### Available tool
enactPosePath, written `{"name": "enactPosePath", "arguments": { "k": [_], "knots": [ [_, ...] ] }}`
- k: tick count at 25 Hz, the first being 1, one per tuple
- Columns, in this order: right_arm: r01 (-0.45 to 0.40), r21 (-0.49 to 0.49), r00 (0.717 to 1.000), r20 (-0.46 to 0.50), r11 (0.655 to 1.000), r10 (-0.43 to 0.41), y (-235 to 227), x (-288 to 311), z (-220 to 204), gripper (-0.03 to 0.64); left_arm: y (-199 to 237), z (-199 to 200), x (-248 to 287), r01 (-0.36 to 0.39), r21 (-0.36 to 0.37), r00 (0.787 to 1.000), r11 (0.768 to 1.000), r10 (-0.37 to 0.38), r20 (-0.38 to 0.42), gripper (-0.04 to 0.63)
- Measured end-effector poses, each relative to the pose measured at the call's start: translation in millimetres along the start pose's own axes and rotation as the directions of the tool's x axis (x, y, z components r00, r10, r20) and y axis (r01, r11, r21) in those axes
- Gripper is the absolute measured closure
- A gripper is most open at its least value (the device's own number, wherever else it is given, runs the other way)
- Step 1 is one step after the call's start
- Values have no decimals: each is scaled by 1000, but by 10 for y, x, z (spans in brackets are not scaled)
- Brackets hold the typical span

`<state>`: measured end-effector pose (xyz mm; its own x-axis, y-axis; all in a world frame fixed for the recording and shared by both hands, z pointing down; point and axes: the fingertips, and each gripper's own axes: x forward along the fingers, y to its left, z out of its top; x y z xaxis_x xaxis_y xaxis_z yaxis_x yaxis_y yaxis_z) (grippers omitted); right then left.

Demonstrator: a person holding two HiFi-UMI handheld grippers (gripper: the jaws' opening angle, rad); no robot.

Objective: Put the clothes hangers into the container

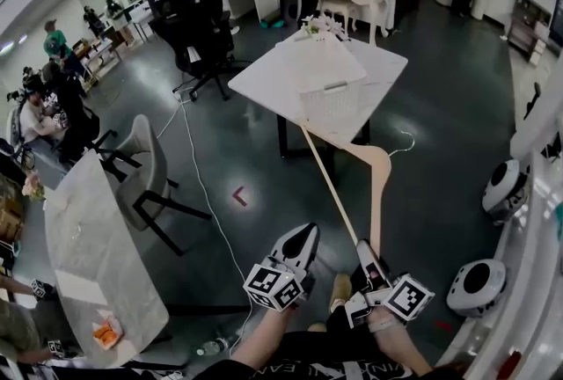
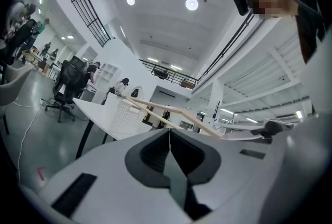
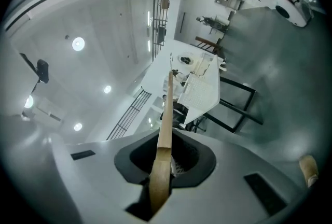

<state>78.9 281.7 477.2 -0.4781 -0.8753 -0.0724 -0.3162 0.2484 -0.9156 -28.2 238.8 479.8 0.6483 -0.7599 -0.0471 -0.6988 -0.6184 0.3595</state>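
Pale wood hanger point(image 1: 379, 193), white perforated basket point(image 1: 334, 105), white table point(image 1: 264, 81), dark grey floor point(image 1: 440, 127)

No legible text; print on dark shirt point(image 1: 303, 367) too blurred to read.

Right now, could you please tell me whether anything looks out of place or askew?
Only the wooden hanger: the right tongs pinch it by the end of one arm, so it juts far out ahead of them. The white basket stands upright on the table, and nothing looks spilled or damaged.
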Motion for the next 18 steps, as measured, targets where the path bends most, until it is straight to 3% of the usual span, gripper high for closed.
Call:
{"name": "enactPosePath", "arguments": {
  "k": [10,18],
  "knots": [
    [-60,-44,998,-26,997,59,-136,878,747,563,364,461,1000,2,66,998,998,-6,57,586],
    [-38,-21,998,-55,999,37,-366,1251,1088,563,604,527,1517,-29,69,998,997,25,56,586]
  ]
}}
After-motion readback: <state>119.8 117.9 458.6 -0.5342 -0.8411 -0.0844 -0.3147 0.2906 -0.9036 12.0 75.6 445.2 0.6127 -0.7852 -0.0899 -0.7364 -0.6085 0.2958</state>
